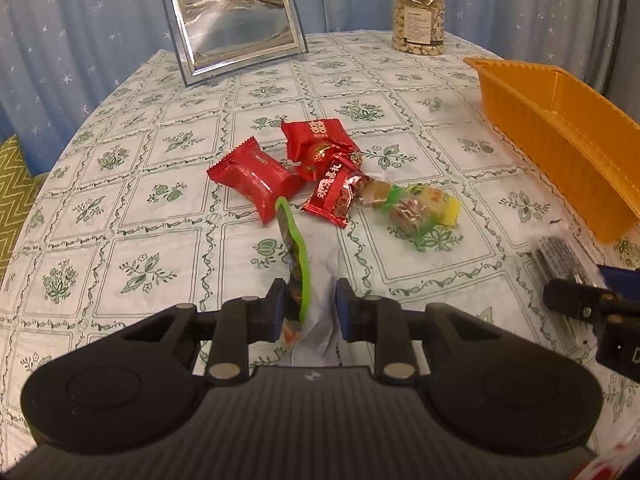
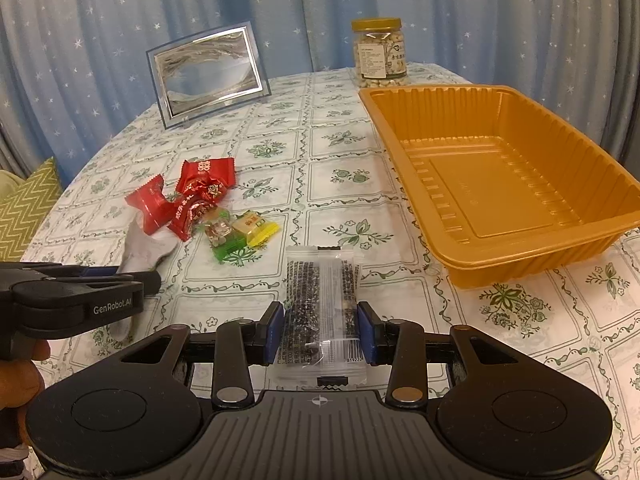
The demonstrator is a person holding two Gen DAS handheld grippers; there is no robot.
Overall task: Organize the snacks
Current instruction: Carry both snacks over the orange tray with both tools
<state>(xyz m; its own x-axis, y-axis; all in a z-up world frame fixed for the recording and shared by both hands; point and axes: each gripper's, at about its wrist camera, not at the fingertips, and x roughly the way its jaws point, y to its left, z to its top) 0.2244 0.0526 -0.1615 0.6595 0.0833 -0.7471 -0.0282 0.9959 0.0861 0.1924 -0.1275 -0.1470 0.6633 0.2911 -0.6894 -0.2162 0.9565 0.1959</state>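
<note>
At 9 o'clock in the right wrist view the left gripper reaches in over the tablecloth; in its own view its fingers stand slightly apart with a green-edged packet and its white wrapper between them, the left pad touching the packet, though whether the right pad bears on it cannot be told. Ahead of it at 12 o'clock lies the snack pile: red packets to the left, green and yellow candies to the right. A picture frame stands at 11 o'clock at the table's far edge. At centre, the right gripper pinches a clear packet of dark seeds between its blue pads, the packet lying lengthwise toward 12 o'clock. A nut jar stands at 12 to 1 o'clock, just behind the orange tray, which fills the 2 o'clock side and holds nothing.
</note>
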